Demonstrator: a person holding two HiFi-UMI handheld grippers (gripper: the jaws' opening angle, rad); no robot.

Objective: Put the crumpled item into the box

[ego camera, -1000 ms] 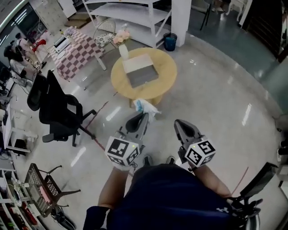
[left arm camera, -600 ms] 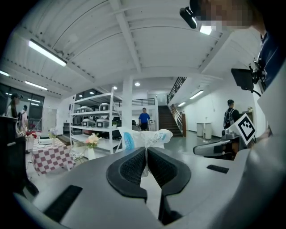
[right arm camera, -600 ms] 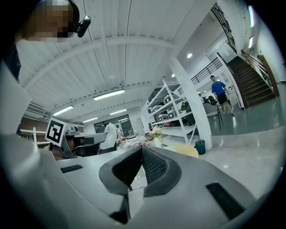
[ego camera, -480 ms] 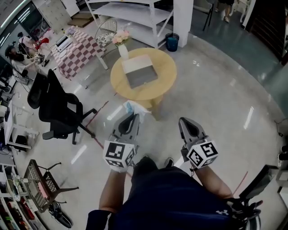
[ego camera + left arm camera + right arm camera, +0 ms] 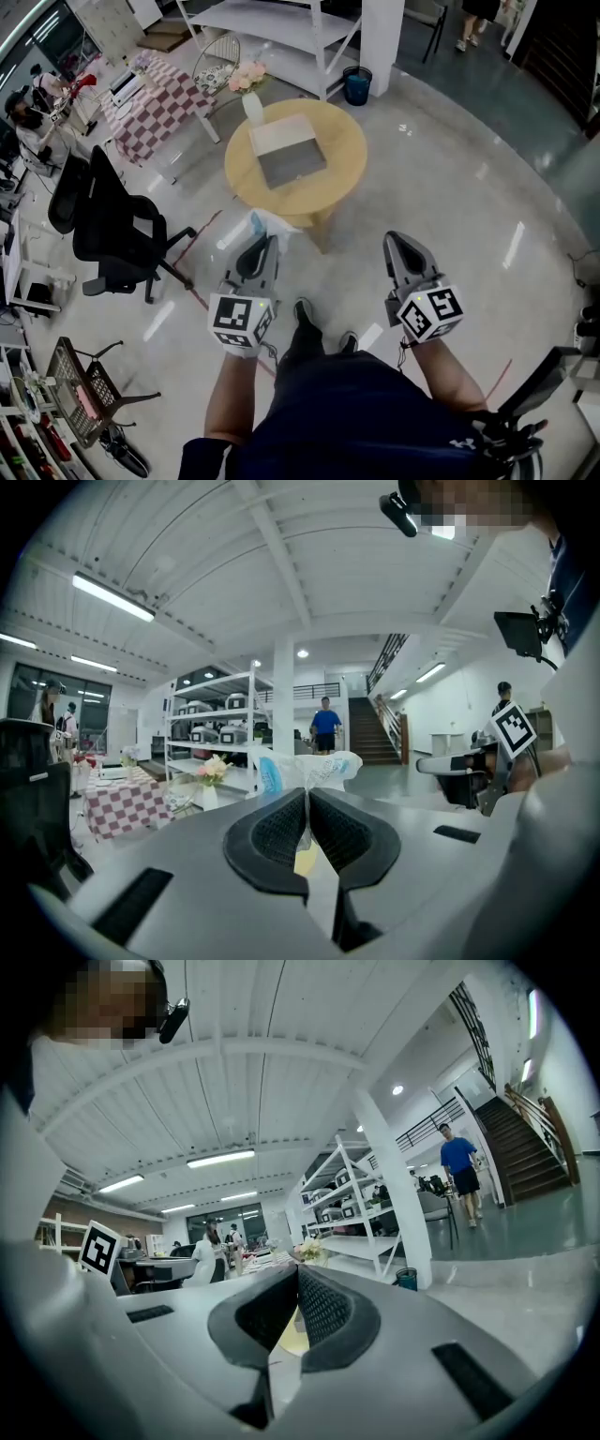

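Person is walking across the floor toward the round surface. One shoe is now stepping ahead of the other, where a second ago both were showing side by side.

The box is sitting open on the middle of the surface, untouched, with nothing showing inside it. Its place in the head view is hardly changing.

The two arms are spreading apart. The left tool is drifting left of where it was and now pointing at the near-left edge of the surface. The right tool is swinging out right, well clear of the surface.

The left tool is staying pressed together, pinching the crumpled item, a white wrapper with a blue patch. The item is puffing out beyond the tips in the left gripper view. From the head it is showing just at the near edge of the surface, short of the box.

The right tool is riding along pressed together with nothing between.

Judgement: the carry is partway through. The grip is looking secure, and the item needs bringing over the surface to the box before letting go.
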